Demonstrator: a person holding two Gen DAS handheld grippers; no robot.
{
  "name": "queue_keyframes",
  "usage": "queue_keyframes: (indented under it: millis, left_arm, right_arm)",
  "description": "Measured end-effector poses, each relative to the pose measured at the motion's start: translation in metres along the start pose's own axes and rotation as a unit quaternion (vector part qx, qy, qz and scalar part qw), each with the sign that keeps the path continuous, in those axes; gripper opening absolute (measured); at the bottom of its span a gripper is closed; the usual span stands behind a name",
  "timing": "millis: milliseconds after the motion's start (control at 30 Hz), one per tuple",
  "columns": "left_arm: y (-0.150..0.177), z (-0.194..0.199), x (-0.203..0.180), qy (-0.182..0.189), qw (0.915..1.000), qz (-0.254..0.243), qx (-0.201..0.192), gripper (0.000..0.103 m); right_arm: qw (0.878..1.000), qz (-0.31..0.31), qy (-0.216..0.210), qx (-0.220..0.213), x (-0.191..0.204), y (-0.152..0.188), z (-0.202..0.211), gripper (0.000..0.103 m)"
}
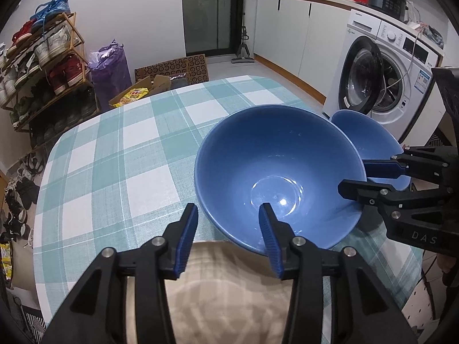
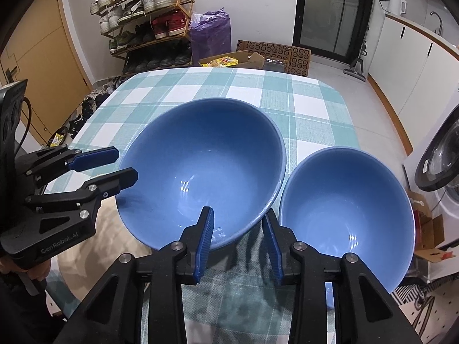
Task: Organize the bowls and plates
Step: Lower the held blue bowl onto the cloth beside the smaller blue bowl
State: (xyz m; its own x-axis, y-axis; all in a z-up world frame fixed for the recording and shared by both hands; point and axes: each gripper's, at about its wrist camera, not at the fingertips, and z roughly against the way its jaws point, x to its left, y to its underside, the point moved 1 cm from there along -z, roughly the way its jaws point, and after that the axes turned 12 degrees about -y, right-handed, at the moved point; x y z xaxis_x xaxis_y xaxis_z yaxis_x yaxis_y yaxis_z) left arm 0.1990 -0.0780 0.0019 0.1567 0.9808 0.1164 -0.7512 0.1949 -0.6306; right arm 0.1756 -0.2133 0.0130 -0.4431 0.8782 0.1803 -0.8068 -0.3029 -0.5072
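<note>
A large blue bowl stands on the checked tablecloth, and a smaller blue bowl sits close beside it. My left gripper straddles the large bowl's near-left rim with one finger inside and one outside. Its pads stand clear of the wall, so it is open. My right gripper straddles the same bowl's rim on the side facing the small bowl. Its outer finger is in the gap between the two bowls, and it is open too. A beige patterned mat or plate lies under the large bowl's near edge.
A washing machine with its door ajar stands just right of the table. A shoe rack, a purple bag and cardboard boxes are on the floor beyond the far edge. A hand holds the left gripper.
</note>
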Motion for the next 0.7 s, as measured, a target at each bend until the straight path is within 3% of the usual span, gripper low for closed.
queue_keyframes:
  millis: [233, 400, 567, 700]
  left_arm:
    - [0.000, 0.000, 0.003, 0.001, 1.0000, 0.006, 0.001, 0.048]
    - [-0.001, 0.002, 0.006, 0.002, 0.9999, 0.012, 0.000, 0.052]
    - [-0.003, 0.007, 0.009, 0.014, 0.9997, 0.022, -0.004, 0.054]
    - [-0.005, 0.014, 0.008, 0.027, 0.9992, 0.027, -0.011, 0.055]
  right_arm:
    - [1.000, 0.015, 0.008, 0.009, 0.007, 0.003, -0.005, 0.046]
    - [1.000, 0.012, -0.009, 0.016, 0.006, 0.004, -0.004, 0.054]
    - [0.999, 0.009, -0.031, -0.003, 0.003, 0.006, 0.009, 0.078]
    - [0.999, 0.006, -0.038, -0.032, 0.001, 0.006, 0.025, 0.085]
